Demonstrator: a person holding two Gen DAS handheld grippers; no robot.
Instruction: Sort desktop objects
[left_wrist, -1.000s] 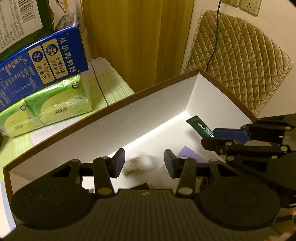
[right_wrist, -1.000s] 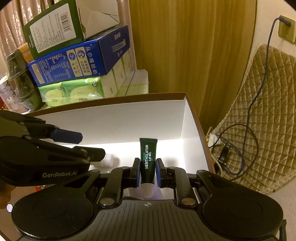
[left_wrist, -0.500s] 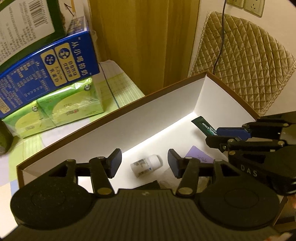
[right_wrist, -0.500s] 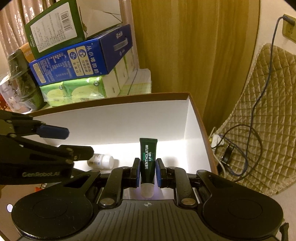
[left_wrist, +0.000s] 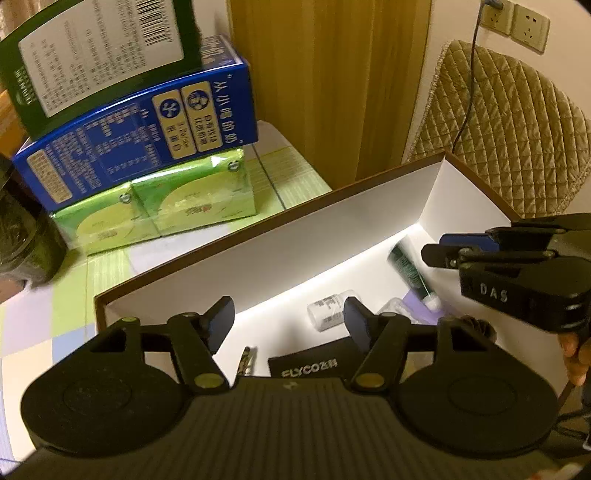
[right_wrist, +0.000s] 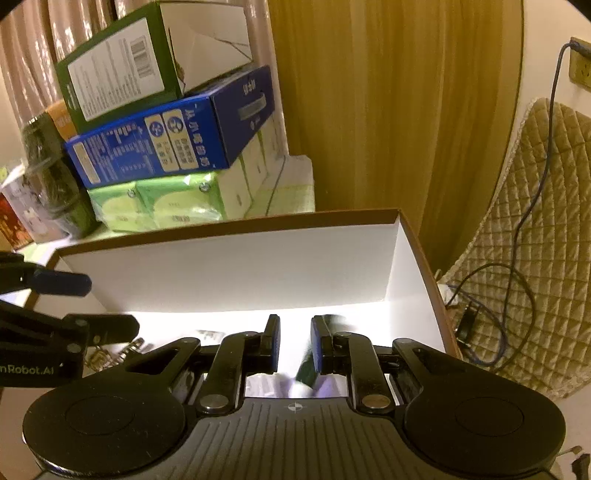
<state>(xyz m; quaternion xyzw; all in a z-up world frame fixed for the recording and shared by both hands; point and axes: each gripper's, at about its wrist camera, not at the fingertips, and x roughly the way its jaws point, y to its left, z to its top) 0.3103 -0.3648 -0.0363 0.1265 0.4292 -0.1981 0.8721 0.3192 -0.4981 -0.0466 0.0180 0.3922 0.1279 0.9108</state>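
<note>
the storage box (left_wrist: 332, 236) looks like smooth matt white card inside with a brown rim. the left tongs (left_wrist: 290, 321) are matt black plastic with dull brass-coloured rivets. the small bottle (left_wrist: 328, 308) seems to be cloudy plastic with a paper label. the dark green tube (left_wrist: 408, 267), blurred, may be glossy plastic. the blue carton (right_wrist: 166, 144) is glossy printed card. the beige chair cover (left_wrist: 509, 122) is quilted cloth.

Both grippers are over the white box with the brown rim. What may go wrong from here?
1. The dark green tube looks blurred, as if dropping from the right gripper; it may hit the small white bottle and roll.
2. The left gripper, jaws opening and empty, hangs near the right one; they may collide.
</note>
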